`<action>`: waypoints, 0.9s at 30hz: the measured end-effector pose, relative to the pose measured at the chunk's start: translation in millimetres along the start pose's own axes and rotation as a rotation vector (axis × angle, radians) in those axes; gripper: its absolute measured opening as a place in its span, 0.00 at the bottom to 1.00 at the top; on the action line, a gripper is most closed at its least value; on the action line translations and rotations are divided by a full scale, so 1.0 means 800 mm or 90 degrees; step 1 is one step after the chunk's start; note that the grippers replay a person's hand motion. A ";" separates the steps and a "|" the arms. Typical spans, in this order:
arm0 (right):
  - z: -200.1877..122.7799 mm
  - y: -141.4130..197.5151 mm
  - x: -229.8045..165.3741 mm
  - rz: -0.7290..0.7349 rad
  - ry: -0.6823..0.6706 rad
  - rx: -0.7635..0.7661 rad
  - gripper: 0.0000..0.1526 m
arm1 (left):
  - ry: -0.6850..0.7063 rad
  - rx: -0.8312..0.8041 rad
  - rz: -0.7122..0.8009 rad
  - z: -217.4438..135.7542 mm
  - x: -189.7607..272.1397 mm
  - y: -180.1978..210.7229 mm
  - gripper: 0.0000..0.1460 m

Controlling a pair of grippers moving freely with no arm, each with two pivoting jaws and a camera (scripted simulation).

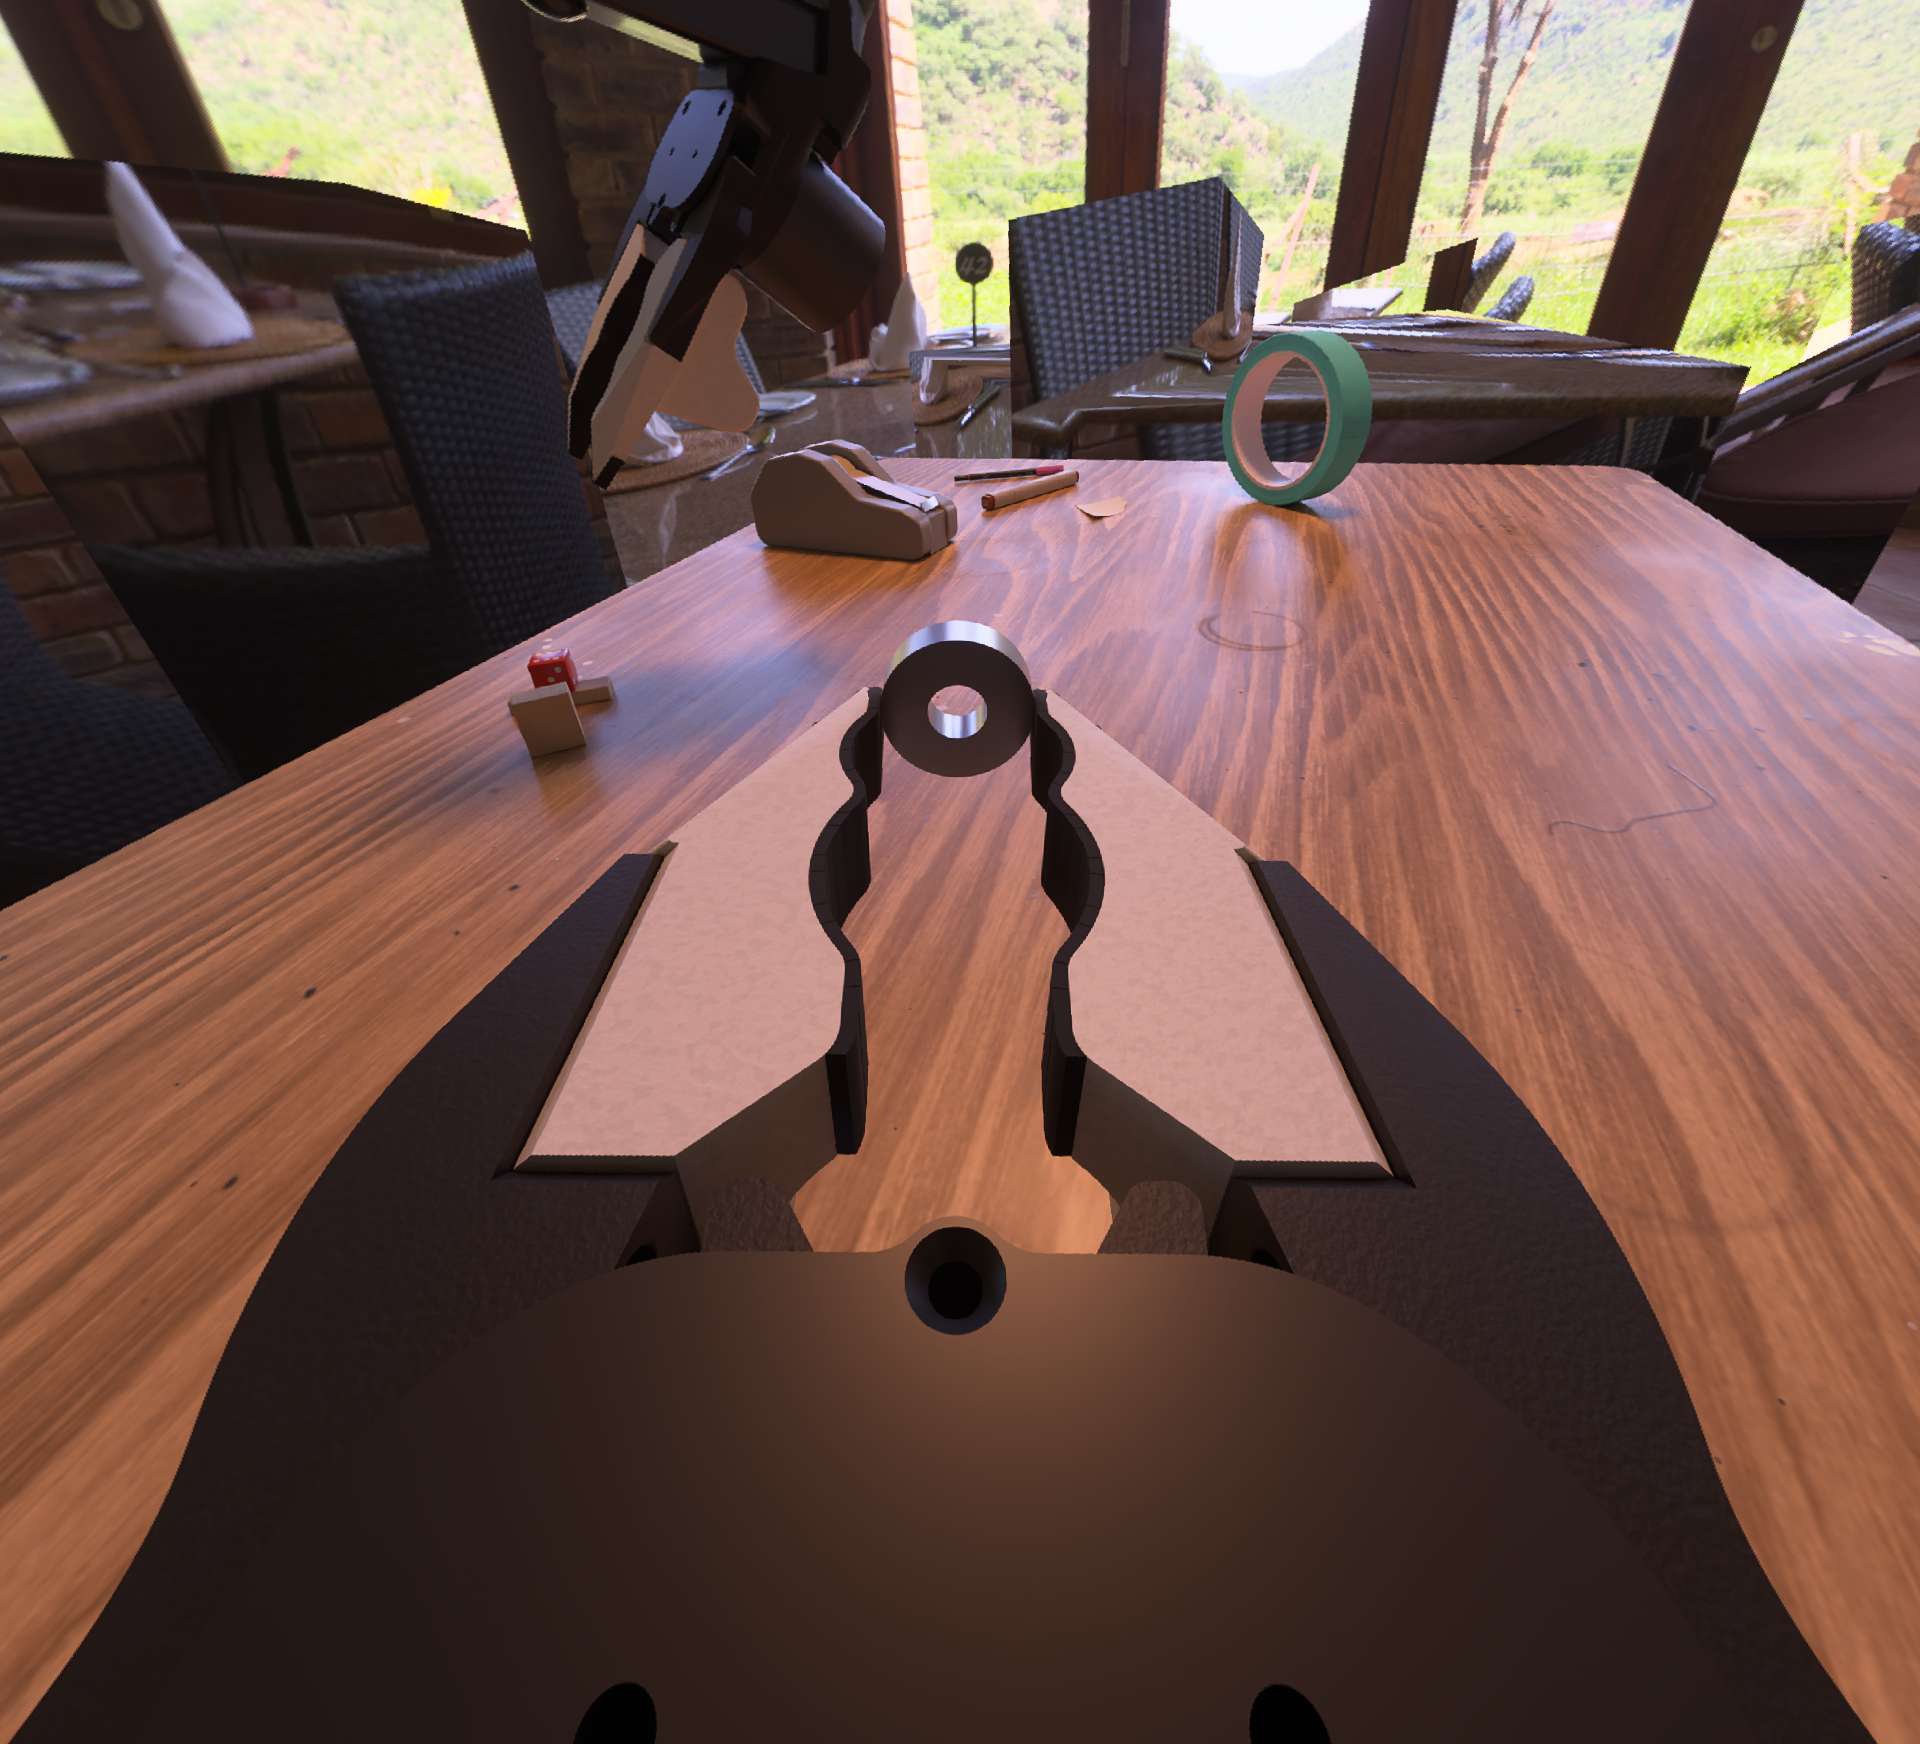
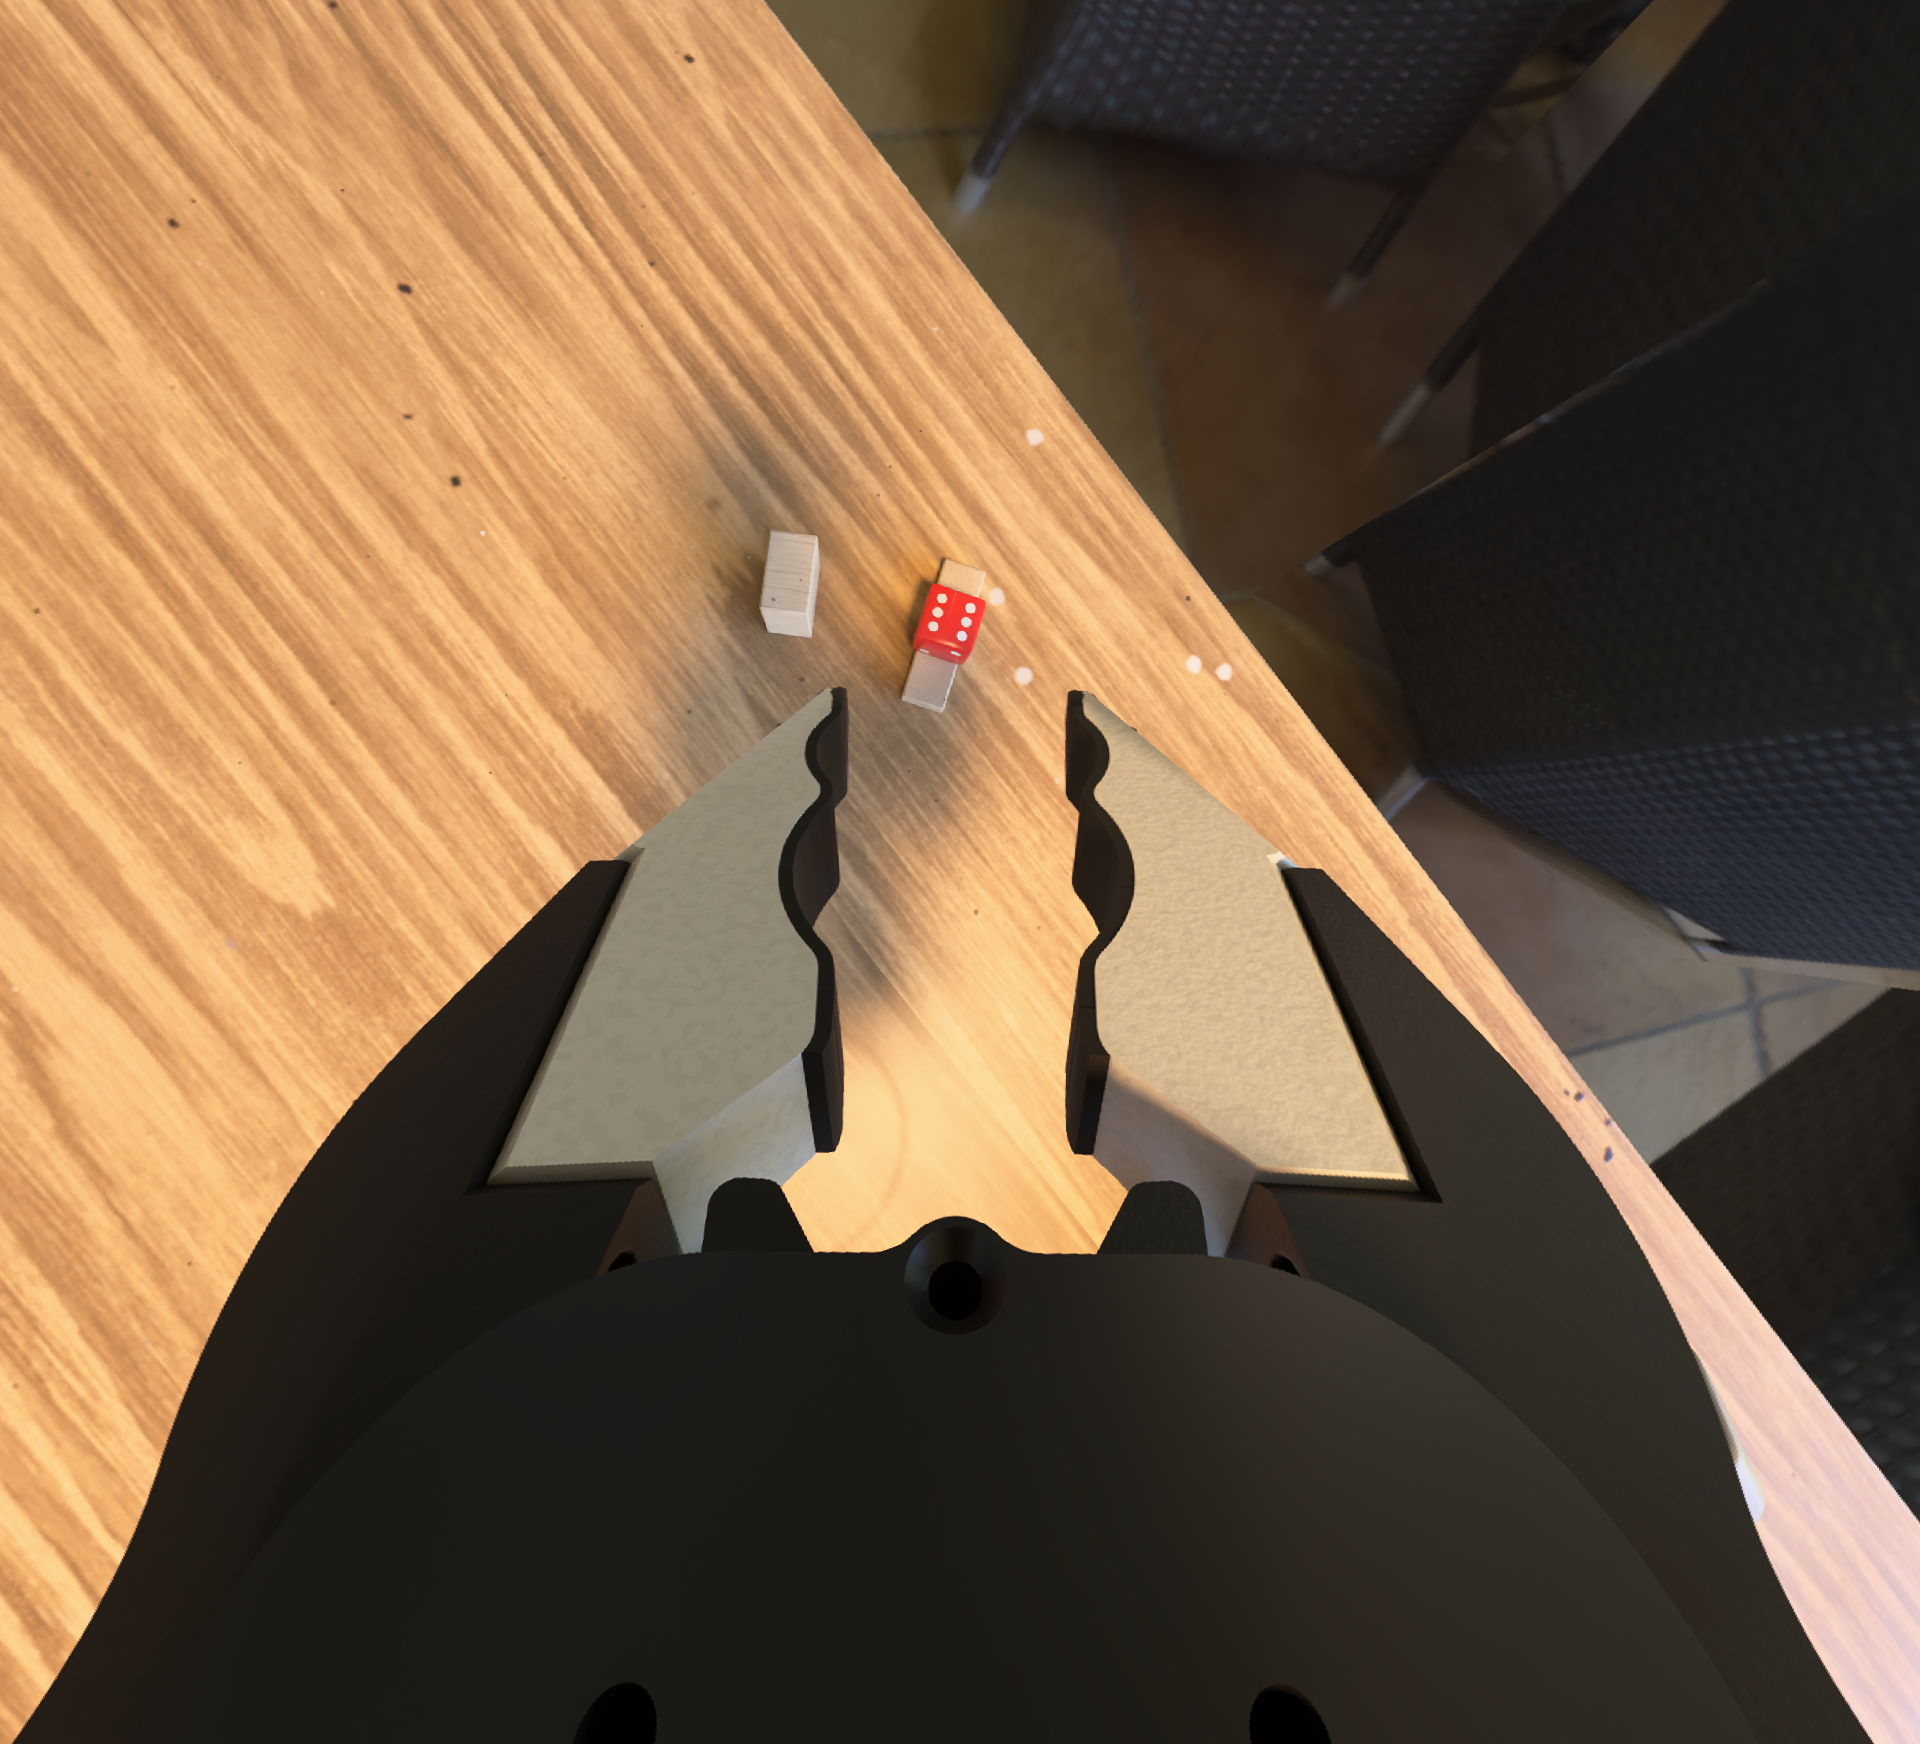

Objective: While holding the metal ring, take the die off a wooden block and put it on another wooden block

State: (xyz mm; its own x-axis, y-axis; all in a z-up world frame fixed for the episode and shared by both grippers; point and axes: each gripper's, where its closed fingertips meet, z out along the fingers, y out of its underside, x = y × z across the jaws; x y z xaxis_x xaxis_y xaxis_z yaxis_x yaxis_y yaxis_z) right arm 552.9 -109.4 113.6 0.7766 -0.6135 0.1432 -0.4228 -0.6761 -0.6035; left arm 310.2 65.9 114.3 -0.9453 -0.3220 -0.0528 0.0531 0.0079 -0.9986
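The left gripper [image 1: 956, 718] is clamped on the metal ring [image 1: 957, 710], while the right gripper [image 2: 956, 707], jaws apart, hangs above the red die [image 2: 950, 620] resting on a wooden block [image 2: 931, 682].

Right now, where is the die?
In the right wrist view the die sits on a flat block near the table's edge, just ahead of the open right gripper, with a second block to its left.

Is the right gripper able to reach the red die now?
Probably yes: the right gripper is open above the die, nothing lies between them, and the empty wooden block stands apart.
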 end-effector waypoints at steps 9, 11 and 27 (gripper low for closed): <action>0.037 -0.011 -0.008 0.011 0.013 -0.025 0.30 | -0.001 0.001 0.002 -0.001 0.000 -0.001 0.19; 0.047 -0.010 -0.002 0.049 0.038 -0.042 0.30 | -0.001 0.002 0.001 -0.001 -0.001 -0.001 0.19; 0.103 0.026 0.006 0.138 0.135 -0.172 0.36 | 0.003 0.004 0.001 -0.001 0.002 -0.002 0.19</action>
State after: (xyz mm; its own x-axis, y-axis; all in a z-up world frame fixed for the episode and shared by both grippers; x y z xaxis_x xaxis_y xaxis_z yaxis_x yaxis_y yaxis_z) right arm 586.4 -93.0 36.7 0.5540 -0.8053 0.2114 -0.6957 -0.5872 -0.4137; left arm 308.2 65.7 116.2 -0.9467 -0.3174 -0.0541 0.0565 0.0019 -0.9984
